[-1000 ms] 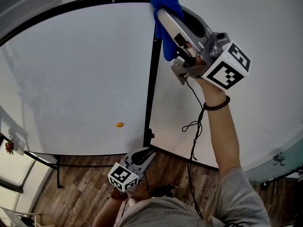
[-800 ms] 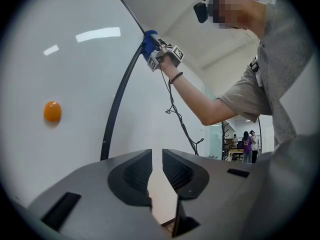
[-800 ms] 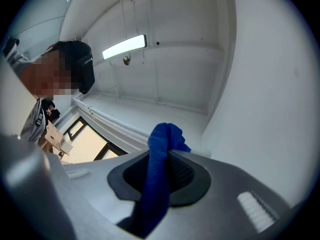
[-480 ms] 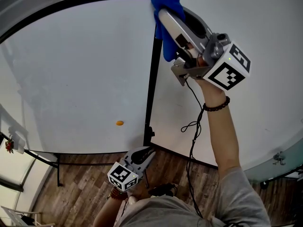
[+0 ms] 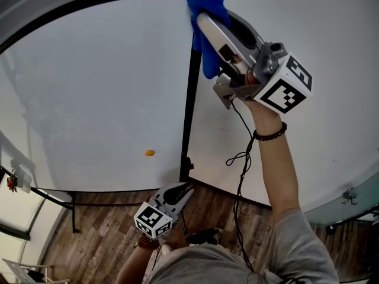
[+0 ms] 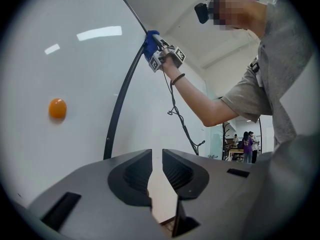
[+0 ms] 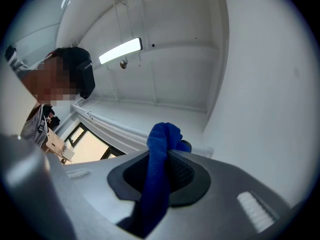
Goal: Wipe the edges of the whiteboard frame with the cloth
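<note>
My right gripper (image 5: 203, 12) is raised high, arm stretched up, and its jaws are closed on the cloth (image 5: 208, 51). In the right gripper view the blue fabric fills the space between the two pads, bunching out past the tips and trailing back down toward the camera. From the head view the bunched end covers the top right corner of the frame (image 5: 189, 99), where the curved top edge meets the upright black bar. The loose tail hangs down just to the right of that bar, against the wall (image 5: 337, 52). I cannot tell how firmly the cloth bears on the frame.

The board (image 5: 100, 81) spreads to the left of the bar, white and bare but for a small orange magnet (image 5: 150, 154) low on its face. A black cable (image 5: 241, 158) runs down from the right gripper along my forearm, and a dark bracelet (image 5: 271, 133) sits on that wrist.

My left gripper (image 5: 183, 192) is held low, near the foot of the bar, above the wood floor (image 5: 106, 229). Its jaws stand a narrow slit apart with nothing between them. They point up along the board, with the magnet off to the left and the right gripper and cloth far up at the corner.
</note>
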Demonstrator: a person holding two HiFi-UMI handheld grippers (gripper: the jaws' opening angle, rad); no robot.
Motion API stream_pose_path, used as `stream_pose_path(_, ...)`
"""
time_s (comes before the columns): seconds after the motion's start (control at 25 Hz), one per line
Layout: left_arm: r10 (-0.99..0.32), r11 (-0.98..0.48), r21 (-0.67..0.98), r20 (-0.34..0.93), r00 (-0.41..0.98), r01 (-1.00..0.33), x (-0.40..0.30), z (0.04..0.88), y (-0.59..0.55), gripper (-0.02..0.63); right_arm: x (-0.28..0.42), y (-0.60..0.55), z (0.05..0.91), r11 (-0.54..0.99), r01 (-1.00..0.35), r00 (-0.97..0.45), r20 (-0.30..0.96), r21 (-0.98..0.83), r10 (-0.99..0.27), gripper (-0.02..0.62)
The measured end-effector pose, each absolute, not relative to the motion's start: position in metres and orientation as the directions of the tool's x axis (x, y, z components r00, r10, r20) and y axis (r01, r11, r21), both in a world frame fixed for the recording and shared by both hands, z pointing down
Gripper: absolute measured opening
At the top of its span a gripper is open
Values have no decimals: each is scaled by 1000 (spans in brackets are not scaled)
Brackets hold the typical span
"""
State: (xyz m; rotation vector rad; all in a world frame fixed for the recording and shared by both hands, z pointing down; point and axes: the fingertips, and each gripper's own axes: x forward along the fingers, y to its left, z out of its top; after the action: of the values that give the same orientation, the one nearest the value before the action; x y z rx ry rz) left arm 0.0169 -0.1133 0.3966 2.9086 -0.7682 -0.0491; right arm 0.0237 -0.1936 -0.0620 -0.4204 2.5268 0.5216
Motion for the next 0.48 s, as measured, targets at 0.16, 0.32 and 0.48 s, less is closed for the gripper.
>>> stream_pose_path(0.16,-494,-860,139,6,869,-490,17,395,-115,69,24,-196,-61,884,-381,-817,-546,269,-186,80)
stream_pose_path(0.32,-494,-860,143,11,869,-490,18,394,-115,69,25,-196,-61,888,-377,-818,-545,263,-185,80)
stream_pose_path(0.48,-498,-857,145,14,867,-494,17,394,-116,67,25,-197,-60,892,-371,-817,-547,259,-181,80)
